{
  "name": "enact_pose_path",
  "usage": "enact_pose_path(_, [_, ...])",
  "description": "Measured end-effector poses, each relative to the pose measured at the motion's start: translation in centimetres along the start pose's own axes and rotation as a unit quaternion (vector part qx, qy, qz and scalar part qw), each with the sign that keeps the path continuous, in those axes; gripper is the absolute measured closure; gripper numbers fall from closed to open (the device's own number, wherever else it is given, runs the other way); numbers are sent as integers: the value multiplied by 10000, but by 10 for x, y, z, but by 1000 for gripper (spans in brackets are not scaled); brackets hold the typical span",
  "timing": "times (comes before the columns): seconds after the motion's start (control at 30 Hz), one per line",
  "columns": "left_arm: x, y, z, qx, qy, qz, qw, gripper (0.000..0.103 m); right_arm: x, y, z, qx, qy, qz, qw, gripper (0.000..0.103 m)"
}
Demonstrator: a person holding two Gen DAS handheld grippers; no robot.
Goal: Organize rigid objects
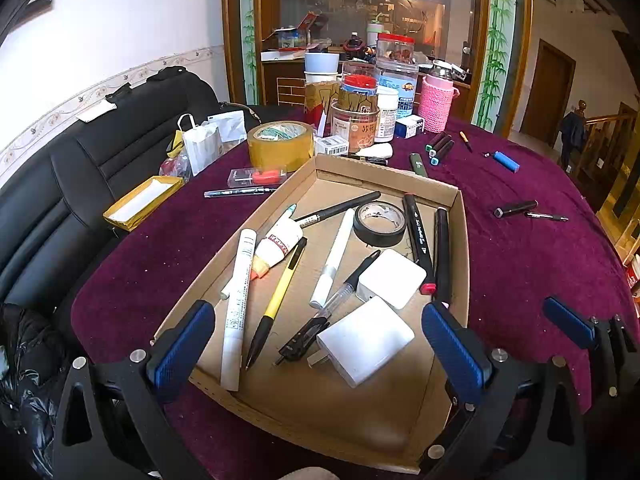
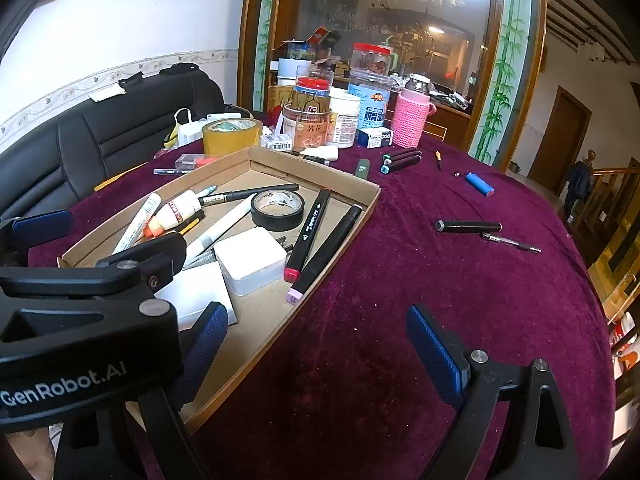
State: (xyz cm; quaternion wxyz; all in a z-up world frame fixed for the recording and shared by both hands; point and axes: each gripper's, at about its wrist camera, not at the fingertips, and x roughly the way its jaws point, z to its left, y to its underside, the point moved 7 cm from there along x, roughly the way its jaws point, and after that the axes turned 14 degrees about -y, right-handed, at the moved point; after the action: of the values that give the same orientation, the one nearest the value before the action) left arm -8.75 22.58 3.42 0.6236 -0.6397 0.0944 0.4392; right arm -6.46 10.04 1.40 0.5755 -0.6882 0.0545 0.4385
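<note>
Purple velvet covered the round table that filled most of both views, with a black leather sofa along the left edge of the frame and a glass-fronted cabinet at the top centre.

Your cardboard tray sat mid-frame in the left wrist view, holding two white chargers, a black tape roll, two long black markers along its right wall, a white marker, a yellow pencil and a glue bottle.

Behind the tray, at the top centre, a crowd of jars, a pink knitted bottle and a brown tape roll blocked the far side of the table.

Loose pieces lay on the cloth at the right of the right wrist view: a black marker touching a thin pen, a blue lighter farther up, and a cluster of green-capped markers near the tray's far corner.

Your left gripper hung over the tray's near end, jaws spread wide with nothing between them. Your right gripper hovered low over bare cloth just right of the tray, also spread and holding nothing, well short of the loose black marker.
</note>
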Motion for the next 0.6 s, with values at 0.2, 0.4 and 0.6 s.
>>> enact_pose_path(0.2, [0, 2, -2, 26, -15, 1, 10000, 0, 0, 2, -2, 39, -8, 10, 10000, 10])
enact_pose_path(0.4, [0, 3, -4, 63, -33, 0, 10000, 0, -1, 4, -5, 90, -38, 5, 10000, 10])
enact_pose_path(0.6, [-2, 3, -6, 98, -98, -46, 9999, 0, -2, 4, -8, 116, -62, -19, 9999, 10])
